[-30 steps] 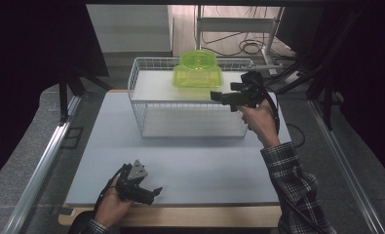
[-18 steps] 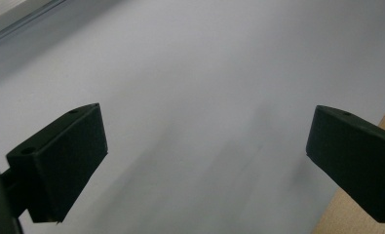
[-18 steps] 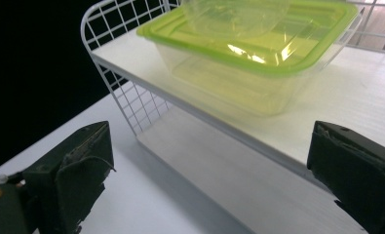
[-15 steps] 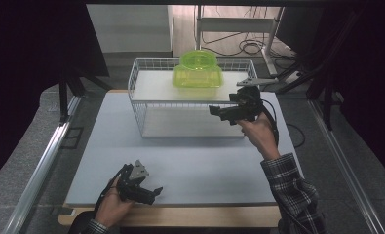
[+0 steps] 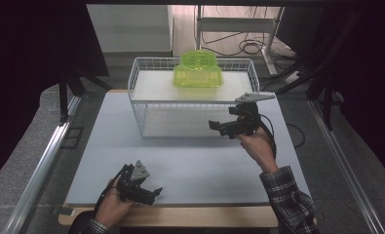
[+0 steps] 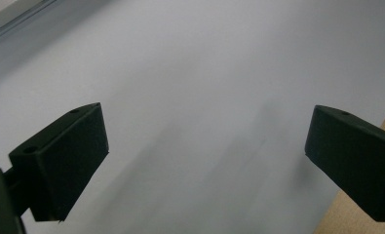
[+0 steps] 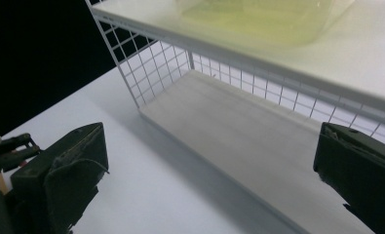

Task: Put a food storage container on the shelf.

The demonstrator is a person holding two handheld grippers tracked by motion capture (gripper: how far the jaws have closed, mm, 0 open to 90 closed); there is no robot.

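A lime-green see-through plastic container point(image 5: 198, 70) stands on the top shelf of a white wire rack point(image 5: 146, 117) at the back of the table. My right gripper point(image 5: 221, 128) hangs in front of the rack's right half, open and empty, pointing left along the rack. In the right gripper view its gripper point(image 7: 212, 161) frames the rack's lower shelf point(image 7: 239, 136), with the container point(image 7: 263, 14) above. My left gripper point(image 5: 152, 194) rests low near the table's front edge, open, and in the left gripper view this gripper point(image 6: 204, 146) has bare mat between its jaws.
A pale grey mat point(image 5: 200, 165) covers the table, with a wooden edge point(image 5: 190, 217) at the front. Metal rails run along the left point(image 5: 39, 170) and right point(image 5: 343, 161) sides. Cables point(image 5: 243, 46) lie on the floor behind the rack.
My right gripper has come down and toward the person, from the height of the rack's top shelf to in front of its lower part. The left gripper has stayed put.
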